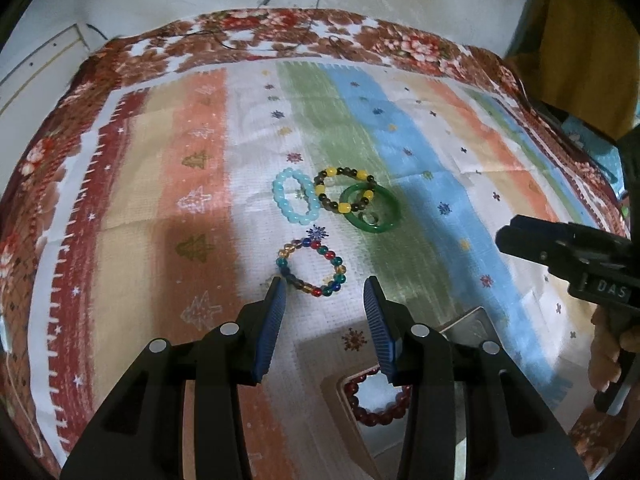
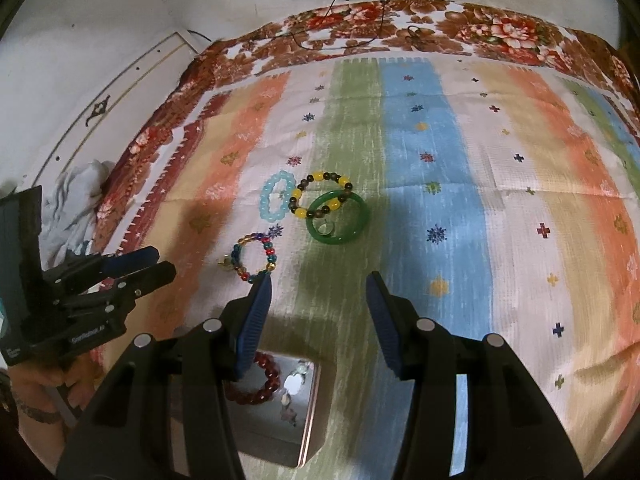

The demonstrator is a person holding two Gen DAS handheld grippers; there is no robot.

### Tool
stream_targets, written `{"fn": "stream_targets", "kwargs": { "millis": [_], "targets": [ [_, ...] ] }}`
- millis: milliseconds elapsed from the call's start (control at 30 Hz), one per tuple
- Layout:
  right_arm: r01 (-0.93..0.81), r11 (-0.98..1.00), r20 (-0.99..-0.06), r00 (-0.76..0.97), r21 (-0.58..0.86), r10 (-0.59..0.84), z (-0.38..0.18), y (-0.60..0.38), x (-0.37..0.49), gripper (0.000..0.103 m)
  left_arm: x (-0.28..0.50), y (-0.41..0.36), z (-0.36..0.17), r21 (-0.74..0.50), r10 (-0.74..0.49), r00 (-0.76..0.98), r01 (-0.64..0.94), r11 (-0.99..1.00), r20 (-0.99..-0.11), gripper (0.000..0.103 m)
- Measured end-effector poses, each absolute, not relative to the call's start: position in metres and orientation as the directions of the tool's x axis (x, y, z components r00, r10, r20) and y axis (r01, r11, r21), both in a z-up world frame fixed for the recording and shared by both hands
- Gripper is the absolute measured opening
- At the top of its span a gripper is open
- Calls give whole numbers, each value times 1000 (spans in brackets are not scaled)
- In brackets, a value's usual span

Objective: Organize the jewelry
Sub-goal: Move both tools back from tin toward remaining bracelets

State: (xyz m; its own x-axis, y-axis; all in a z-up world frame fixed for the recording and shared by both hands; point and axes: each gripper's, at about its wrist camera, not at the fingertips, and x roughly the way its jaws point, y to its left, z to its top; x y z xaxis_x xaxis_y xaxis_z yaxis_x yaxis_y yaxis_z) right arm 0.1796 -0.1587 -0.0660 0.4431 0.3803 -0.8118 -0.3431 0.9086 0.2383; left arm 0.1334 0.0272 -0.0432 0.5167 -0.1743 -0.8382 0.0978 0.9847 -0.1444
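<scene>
Nearest the cameras, at the bottom of both frames, a shallow metal tin lies on the striped cloth with a dark red bead bracelet already inside, plus a few small pale pieces too glary to name. If a piece is dropped from too high, it could bounce off the tin's rim or knock out what is already there.

The left gripper has its jaws spread with nothing between them, hovering just short of the multicolour bead bracelet in the lower middle of the left wrist view. Its left tip overlaps the bracelet's edge in the picture; whether it touches, I cannot tell. Closing here would likely catch only 1 side of the loop, or push the beads along the cloth rather than pinching them. The soft cloth could also bunch up under the tips.

The right gripper is likewise spread and empty, over the green stripe near the middle of its frame. The 2 grippers sit near each other, so reaching for neighbouring pieces risks a bump.

Farther up, at frame centre, 3 pieces cluster: a pale blue bead bracelet, a yellow-and-dark bead bracelet, and a green bangle. The yellow-and-dark one lies across the bangle, and a small ring sits inside it. Lifting either would probably drag the other, or flick the ring away.
</scene>
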Motion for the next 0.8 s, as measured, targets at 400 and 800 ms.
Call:
{"fn": "stream_targets", "kwargs": {
  "millis": [400,800],
  "targets": [
    [-331,915,-826,429,232,365,-73,-153,199,57,159,42,-49,-199,-201,505,58,978,-840,44],
    [-338,917,-833,427,213,351,-79,-144,215,63,178,45,-54,-224,-226,485,63,973,-845,48]
  ]
}}
